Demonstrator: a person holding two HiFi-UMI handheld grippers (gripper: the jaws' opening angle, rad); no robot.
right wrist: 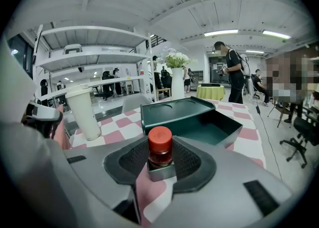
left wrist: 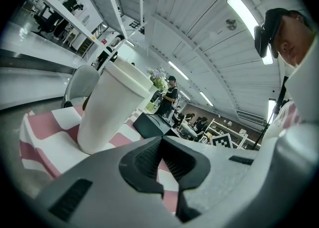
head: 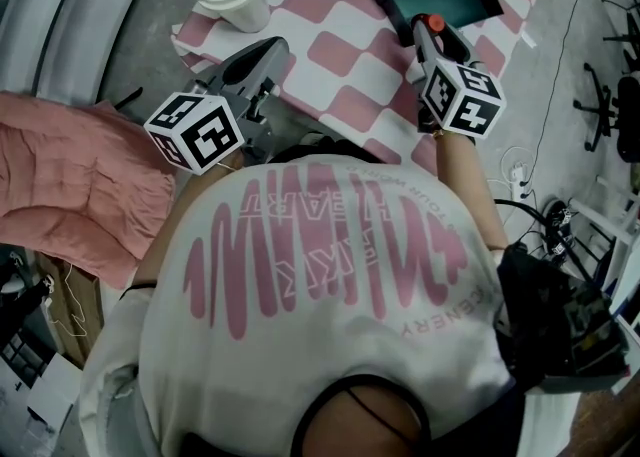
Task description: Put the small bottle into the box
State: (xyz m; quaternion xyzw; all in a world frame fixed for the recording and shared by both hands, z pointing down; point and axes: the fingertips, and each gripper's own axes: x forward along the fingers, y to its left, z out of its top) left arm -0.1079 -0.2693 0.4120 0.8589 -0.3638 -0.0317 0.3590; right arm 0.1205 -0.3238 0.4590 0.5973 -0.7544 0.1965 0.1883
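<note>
One small red-capped dark glass bottle [right wrist: 160, 142], upright.
My right claw [right wrist: 160, 161] grasps it; my left claw [left wrist: 162, 157] is clenched, empty.

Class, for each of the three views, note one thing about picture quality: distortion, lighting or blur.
Head view: even light and mostly sharp, though the person's shirt fills most of the frame. Left gripper view: fisheye with black corners; the cup looms large and leans, and the ceiling lamp glares. Right gripper view: fisheye bends the shelves, while the bottle up close stays sharp.
</note>
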